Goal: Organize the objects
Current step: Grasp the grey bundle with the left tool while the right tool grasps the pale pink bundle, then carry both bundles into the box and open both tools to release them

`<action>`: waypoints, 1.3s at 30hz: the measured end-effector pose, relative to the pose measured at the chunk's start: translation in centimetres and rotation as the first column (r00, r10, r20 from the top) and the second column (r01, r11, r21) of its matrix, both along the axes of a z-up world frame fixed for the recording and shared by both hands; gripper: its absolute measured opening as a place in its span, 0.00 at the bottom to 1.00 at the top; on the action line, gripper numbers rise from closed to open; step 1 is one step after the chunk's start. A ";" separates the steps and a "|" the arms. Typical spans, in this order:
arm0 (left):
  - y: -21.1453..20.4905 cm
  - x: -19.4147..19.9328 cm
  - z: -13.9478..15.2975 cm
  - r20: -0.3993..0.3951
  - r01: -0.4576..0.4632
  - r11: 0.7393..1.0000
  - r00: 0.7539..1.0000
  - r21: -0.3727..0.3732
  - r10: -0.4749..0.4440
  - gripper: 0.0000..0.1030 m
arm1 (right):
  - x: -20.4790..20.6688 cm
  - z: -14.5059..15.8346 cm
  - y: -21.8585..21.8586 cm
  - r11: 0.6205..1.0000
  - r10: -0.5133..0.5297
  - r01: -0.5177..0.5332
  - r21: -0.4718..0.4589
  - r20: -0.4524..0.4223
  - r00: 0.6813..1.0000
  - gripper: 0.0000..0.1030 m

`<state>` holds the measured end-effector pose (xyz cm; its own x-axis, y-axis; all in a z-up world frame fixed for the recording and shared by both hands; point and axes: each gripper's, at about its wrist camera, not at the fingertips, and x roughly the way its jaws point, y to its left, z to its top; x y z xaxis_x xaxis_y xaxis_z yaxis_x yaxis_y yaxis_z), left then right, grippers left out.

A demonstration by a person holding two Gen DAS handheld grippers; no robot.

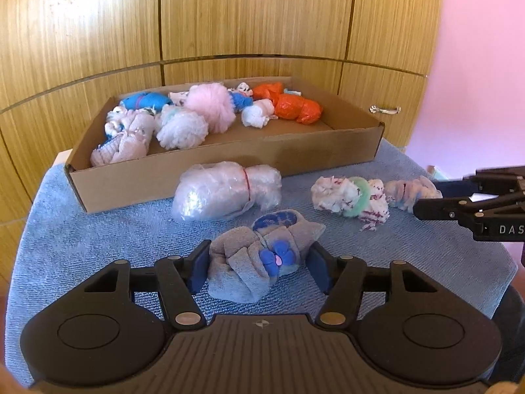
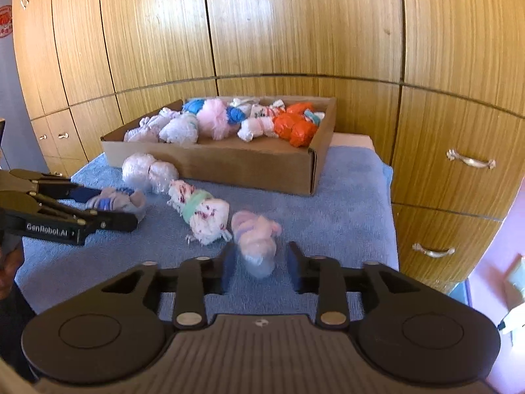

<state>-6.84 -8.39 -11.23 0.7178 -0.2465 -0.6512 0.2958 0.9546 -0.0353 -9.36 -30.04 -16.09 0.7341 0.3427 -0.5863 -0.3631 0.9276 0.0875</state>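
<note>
Gripping grey bundle (image 1: 262, 256), left tongs (image 1: 259, 267).

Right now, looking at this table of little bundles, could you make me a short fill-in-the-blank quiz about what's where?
1. The orange bundle lies inside the ____ box.
2. The left gripper is closed around a grey bundle with a ____ flower on it.
3. The white speckled bundle wears a ____ band.
4. Everything rests on a ____ towel.

Missing words: cardboard; blue; green; blue
</note>
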 end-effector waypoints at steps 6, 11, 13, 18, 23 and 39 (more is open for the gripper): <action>-0.3 0.5 -0.3 -0.002 0.011 1.000 1.000 0.006 -0.011 0.67 | 1.5 -0.6 1.1 0.999 0.024 -0.024 -0.041 -0.006 1.000 0.39; -0.4 0.5 -0.5 0.016 0.031 0.999 0.999 0.019 -0.032 0.61 | 1.2 -1.0 1.4 0.998 0.041 -0.041 -0.044 -0.013 0.999 0.22; 0.0 0.4 -0.3 0.013 0.029 1.000 0.999 0.004 -0.029 0.59 | 0.8 -0.8 1.0 0.999 0.032 -0.033 -0.032 -0.010 0.999 0.20; 0.5 -0.2 1.5 0.012 0.057 0.998 0.998 0.005 -0.057 0.58 | -0.3 0.8 -0.3 1.000 0.024 -0.024 -0.010 0.005 1.000 0.20; 1.1 0.8 5.8 0.033 0.090 0.995 0.995 0.030 -0.091 0.58 | -0.1 4.6 -1.7 0.998 0.055 -0.054 -0.023 0.060 0.997 0.20; 0.4 11.7 10.0 -0.065 0.138 0.988 0.989 0.072 -0.133 0.58 | 9.6 9.9 1.9 0.957 0.271 -0.263 -0.123 0.056 0.961 0.20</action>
<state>4.89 -8.01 -1.21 0.6401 -0.2871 -0.7126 0.4221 0.9064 0.0139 0.24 -28.13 -6.22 0.6665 0.4664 -0.5817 -0.6002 0.7985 -0.0475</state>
